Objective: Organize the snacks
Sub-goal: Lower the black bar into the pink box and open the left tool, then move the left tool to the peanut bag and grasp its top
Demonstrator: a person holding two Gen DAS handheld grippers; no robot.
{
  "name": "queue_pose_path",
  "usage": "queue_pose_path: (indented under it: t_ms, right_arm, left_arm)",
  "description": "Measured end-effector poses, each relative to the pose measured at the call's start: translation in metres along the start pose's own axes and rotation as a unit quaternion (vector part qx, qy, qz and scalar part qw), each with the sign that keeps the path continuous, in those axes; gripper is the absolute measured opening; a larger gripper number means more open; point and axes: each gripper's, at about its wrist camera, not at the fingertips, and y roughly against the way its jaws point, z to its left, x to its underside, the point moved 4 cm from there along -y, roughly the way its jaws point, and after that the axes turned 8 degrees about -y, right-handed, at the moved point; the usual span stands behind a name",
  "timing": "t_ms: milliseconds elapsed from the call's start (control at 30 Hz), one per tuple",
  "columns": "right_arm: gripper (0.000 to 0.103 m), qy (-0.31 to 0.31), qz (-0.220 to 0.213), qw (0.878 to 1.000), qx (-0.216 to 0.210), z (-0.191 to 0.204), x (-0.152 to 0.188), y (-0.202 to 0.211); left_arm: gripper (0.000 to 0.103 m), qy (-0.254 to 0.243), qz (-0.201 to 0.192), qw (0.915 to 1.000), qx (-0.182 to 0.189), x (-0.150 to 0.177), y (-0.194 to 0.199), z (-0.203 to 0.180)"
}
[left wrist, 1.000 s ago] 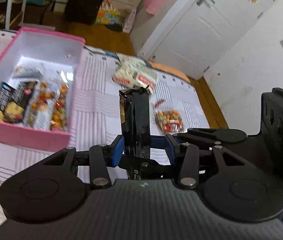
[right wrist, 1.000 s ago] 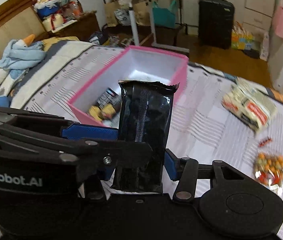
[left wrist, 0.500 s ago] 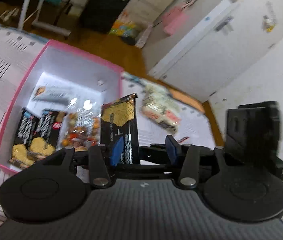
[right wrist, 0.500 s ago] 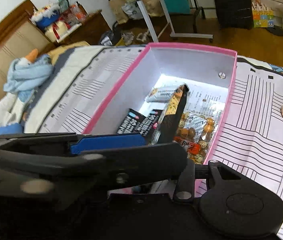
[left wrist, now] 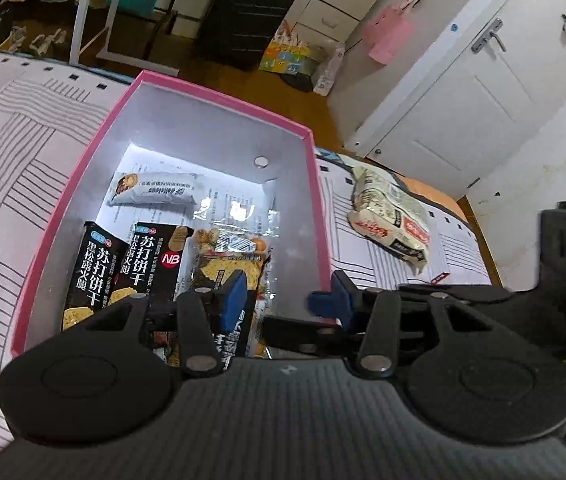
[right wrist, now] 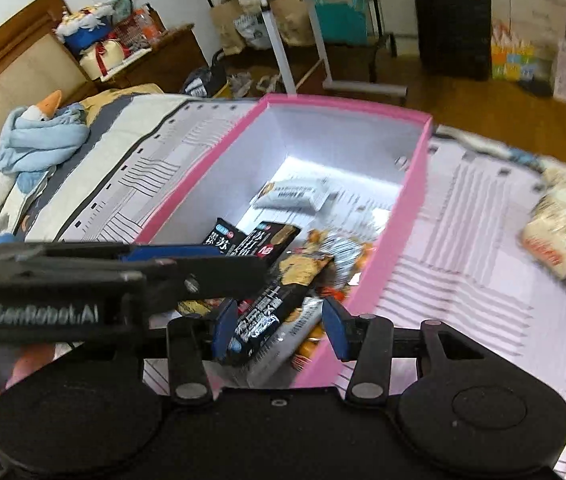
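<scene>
Striped bedspread (left wrist: pixel 23 140) all around, and the pink box (left wrist: pixel 315 208) sits square in the middle of it, both hands now over its near end. A second ago they were out over the bed, the black packet standing upright in the jaws; now it's down inside!

Left to right in the box: two black cracker packets (left wrist: pixel 95 272) side by side, a white packet (left wrist: pixel 155 192) beyond them, and the bag of nuts (left wrist: pixel 239 240). The newly arrived black packet (left wrist: pixel 231 272) lies slanted on top of the nuts.

The left gripper (left wrist: pixel 285 304) is parted at a modest gap. The packet sits by its left pad and bare box floor shows across the rest, so it grips nothing.

The right gripper (right wrist: pixel 279 326) has just been opening. The packet lies between its pads in that view, and the right-hand pad is clear of it, so that looks like a release.

Further right, a white-and-red pack (left wrist: pixel 391 224) waits on the bed, outside the box. That's one more in, but the job isn't finished.
</scene>
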Motion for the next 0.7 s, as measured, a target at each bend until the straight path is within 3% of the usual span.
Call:
queue_pose_path:
  t_ms: [300,400,533,633,700]
  right_arm:
    - [0.065,0.029,-0.098,0.993,0.058,-0.038,0.023,0.125]
    - [0.067,0.031,-0.114,0.990,0.075,-0.056,0.031,0.156]
    - [0.068,0.019,-0.126,0.988,0.086,-0.084,0.041,0.186]
    - [0.078,0.023,-0.127,0.986,0.104,-0.106,0.048,0.195]
    - [0.079,0.020,-0.123,0.984,0.131,-0.122,0.050,0.192]
  left_arm:
    - [0.052,-0.086,-0.026,0.9959,-0.002,-0.005,0.061,-0.066]
    - [0.055,-0.109,-0.019,0.9939,-0.001,-0.005,0.071,-0.091]
    - [0.057,-0.131,-0.007,0.9912,0.018,-0.005,0.073,-0.131]
    - [0.059,-0.142,-0.001,0.9893,0.032,-0.002,0.065,-0.158]
    - [0.060,-0.144,0.006,0.9888,0.041,0.001,0.056,-0.173]
